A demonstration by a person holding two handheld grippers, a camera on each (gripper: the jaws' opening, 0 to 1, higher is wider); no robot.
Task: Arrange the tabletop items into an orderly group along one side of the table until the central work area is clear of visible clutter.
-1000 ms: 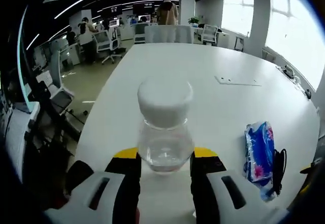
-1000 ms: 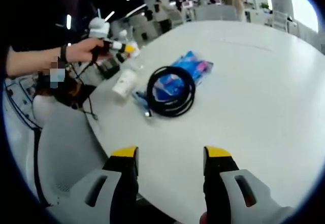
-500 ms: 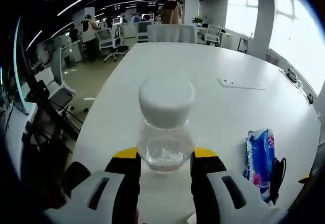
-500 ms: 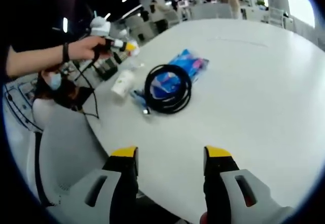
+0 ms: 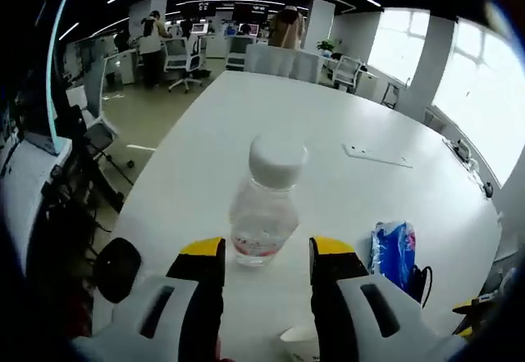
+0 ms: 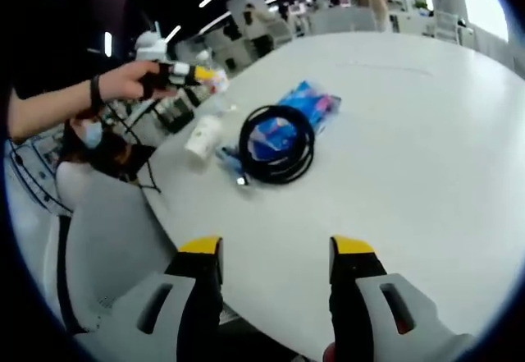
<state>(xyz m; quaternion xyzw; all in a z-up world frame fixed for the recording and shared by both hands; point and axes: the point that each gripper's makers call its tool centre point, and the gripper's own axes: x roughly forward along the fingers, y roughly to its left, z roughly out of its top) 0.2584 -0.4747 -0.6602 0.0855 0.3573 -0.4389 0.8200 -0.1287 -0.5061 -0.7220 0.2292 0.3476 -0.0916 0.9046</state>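
Observation:
A clear bottle (image 5: 267,206) with a white cap stands upright on the white table (image 5: 328,116), just ahead of my left gripper (image 5: 264,251). The jaws are open, with gaps on both sides of the bottle's base. In the right gripper view the left gripper (image 6: 205,75) is held by a hand over the table's left edge. A black cable coil (image 6: 276,144) lies on a blue packet (image 6: 312,103), and a white paper cup (image 6: 203,135) lies on its side beside them. My right gripper (image 6: 276,255) is open over bare table (image 6: 410,132), well short of the coil.
The blue packet (image 5: 392,251) and cable (image 5: 424,281) sit right of the bottle. A flat plate (image 5: 377,154) is set in the tabletop farther out. A grey chair (image 6: 107,239) stands below the table edge. Office chairs and people are in the background.
My left gripper has drawn back from the bottle, which filled the gap between the jaws before and now stands free and smaller. The right gripper has barely moved.

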